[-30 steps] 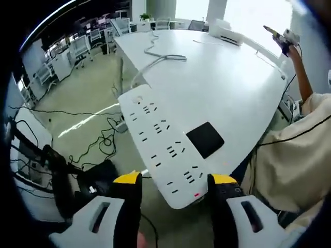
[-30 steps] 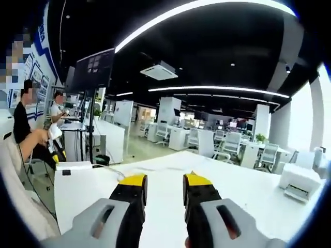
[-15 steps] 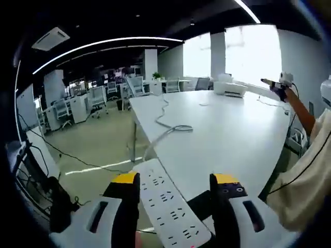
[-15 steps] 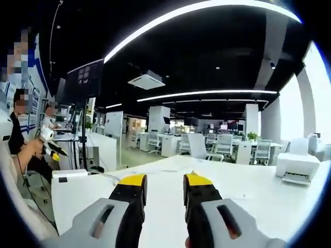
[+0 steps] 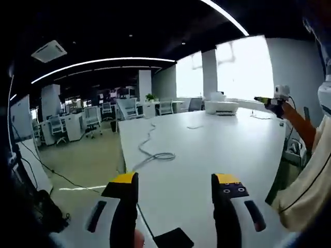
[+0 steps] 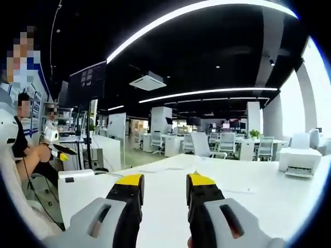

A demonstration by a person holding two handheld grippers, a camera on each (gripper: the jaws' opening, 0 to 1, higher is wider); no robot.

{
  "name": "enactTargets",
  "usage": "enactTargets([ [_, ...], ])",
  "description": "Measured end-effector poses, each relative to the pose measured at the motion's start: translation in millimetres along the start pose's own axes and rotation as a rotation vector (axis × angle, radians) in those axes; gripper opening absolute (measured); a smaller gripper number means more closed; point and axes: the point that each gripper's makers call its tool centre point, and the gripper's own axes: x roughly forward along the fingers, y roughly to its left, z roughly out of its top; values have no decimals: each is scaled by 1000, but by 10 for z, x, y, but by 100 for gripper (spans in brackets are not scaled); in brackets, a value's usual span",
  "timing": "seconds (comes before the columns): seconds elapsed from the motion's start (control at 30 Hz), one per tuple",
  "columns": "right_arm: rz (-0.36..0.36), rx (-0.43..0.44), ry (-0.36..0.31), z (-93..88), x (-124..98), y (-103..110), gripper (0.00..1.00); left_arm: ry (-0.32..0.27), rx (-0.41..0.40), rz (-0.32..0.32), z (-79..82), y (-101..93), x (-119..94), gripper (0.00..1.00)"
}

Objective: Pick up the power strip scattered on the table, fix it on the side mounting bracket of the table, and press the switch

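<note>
Power strip itself: I cannot tell where its body lies. A white cord (image 5: 153, 154), likely its lead, loops on the table (image 5: 227, 150) at 11 o'clock from the left gripper (image 5: 176, 178). That gripper's jaws are spread wide and grip nothing, probably lining up a grab. The right gripper (image 6: 164, 178) hovers level, its jaws narrowly apart and empty, seemingly waiting.
</note>
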Motion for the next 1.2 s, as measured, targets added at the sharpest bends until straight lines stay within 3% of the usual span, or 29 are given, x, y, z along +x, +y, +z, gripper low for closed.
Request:
enactTargets([
  [0.27, -25, -3, -9, -108, -111, 17, 32, -144, -31, 40, 241, -127, 78, 59],
  [0.5, -59, -11, -24, -201, -226, -12, 33, -186, -4, 51, 295, -285, 187, 59],
  [0.67, -87, -3, -48, -256, -289, -40, 34, -224, -6, 18, 352, -455, 261, 59],
  [0.87, -99, -6, -54, -358, -349, -23, 36, -223, 10, -23, 344, -611, 360, 60],
  [1.07, -116, -17, -49, -467, -416, -5, 38, -305, 22, -47, 370, -682, 417, 61],
  [1.2, -124, -24, -44, -554, -435, 13, 39, -317, 40, -29, 310, -687, 480, 60],
])
